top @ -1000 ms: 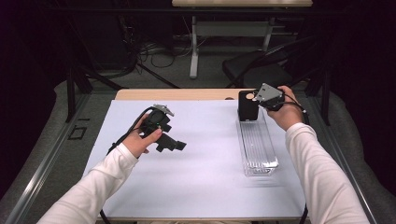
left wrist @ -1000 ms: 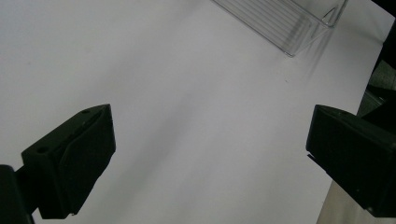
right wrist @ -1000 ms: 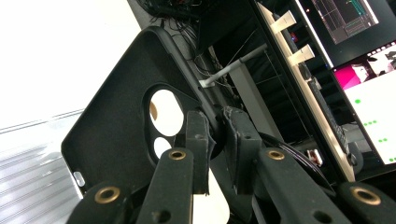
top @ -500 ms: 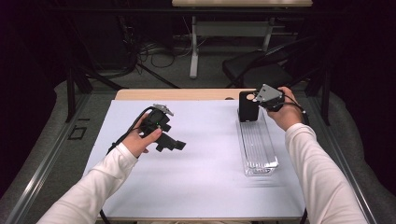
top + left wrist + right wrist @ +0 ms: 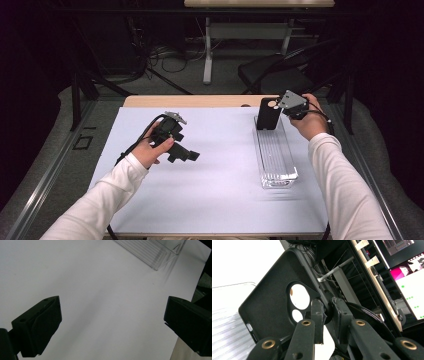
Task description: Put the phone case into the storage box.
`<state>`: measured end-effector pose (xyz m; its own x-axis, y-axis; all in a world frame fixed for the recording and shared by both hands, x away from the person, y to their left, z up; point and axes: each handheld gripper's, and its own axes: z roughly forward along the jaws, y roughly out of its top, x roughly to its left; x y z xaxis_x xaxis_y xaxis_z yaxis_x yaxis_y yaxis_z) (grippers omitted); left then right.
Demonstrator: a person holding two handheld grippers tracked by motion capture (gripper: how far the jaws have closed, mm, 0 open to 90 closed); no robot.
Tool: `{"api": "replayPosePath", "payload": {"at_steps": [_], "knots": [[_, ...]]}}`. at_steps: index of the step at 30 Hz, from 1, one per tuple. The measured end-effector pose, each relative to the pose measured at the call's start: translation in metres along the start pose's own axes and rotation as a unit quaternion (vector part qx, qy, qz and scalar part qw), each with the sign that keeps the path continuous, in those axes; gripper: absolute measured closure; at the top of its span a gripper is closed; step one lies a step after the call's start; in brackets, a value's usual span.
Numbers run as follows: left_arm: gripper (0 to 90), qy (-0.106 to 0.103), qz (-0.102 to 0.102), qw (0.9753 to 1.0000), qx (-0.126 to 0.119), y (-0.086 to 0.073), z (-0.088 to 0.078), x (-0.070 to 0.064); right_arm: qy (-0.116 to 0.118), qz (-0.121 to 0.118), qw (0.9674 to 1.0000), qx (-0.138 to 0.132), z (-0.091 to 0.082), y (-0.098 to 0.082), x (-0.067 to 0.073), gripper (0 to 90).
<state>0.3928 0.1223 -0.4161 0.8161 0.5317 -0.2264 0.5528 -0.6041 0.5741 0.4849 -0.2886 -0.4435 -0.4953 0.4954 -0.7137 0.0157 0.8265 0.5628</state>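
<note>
Nothing has visibly moved since the earlier frames: we find both hands where they were. Our right gripper point(image 5: 278, 106) pinches the edge of a black phone case point(image 5: 268, 114), standing upright at the far end of the clear tray point(image 5: 276, 159). Our left gripper point(image 5: 186, 155) rests spread and empty on the white table point(image 5: 215, 195), well apart. We judge the placing step in hand; next we lower the case flat into the tray, then release

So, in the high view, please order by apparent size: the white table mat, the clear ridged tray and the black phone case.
1. White table mat, by far the largest.
2. Clear ridged tray.
3. Black phone case, smallest; it stands farther from the camera, which shrinks it slightly.
</note>
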Motion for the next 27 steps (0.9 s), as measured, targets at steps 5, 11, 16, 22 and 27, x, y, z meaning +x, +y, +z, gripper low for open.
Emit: {"api": "replayPosePath", "payload": {"at_steps": [5,11,16,22,27], "knots": [[1.7,-0.002,0.002,1.0000,0.000,0.0001,-0.0003,0.0001,-0.001,0.000,1.0000,0.002,0.0006,-0.0003,0.0009,76.1],[1.7,0.001,0.001,1.0000,0.001,-0.0007,-0.0014,0.0011,0.000,0.000,1.0000,0.005,0.0014,0.0005,0.0029,66.2],[1.7,0.001,-0.001,1.0000,-0.001,-0.0008,-0.0021,0.0016,-0.008,0.001,0.9999,0.008,0.0011,0.0027,0.0045,57.5],[1.7,0.002,0.000,1.0000,-0.004,-0.0014,-0.0032,0.0019,-0.024,0.001,0.9997,0.005,-0.0017,0.0062,0.0062,48.1],[1.7,0.003,0.001,1.0000,-0.005,-0.0018,-0.0042,0.0022,-0.025,0.000,0.9997,0.004,-0.0046,0.0096,0.0060,45.7]]}}
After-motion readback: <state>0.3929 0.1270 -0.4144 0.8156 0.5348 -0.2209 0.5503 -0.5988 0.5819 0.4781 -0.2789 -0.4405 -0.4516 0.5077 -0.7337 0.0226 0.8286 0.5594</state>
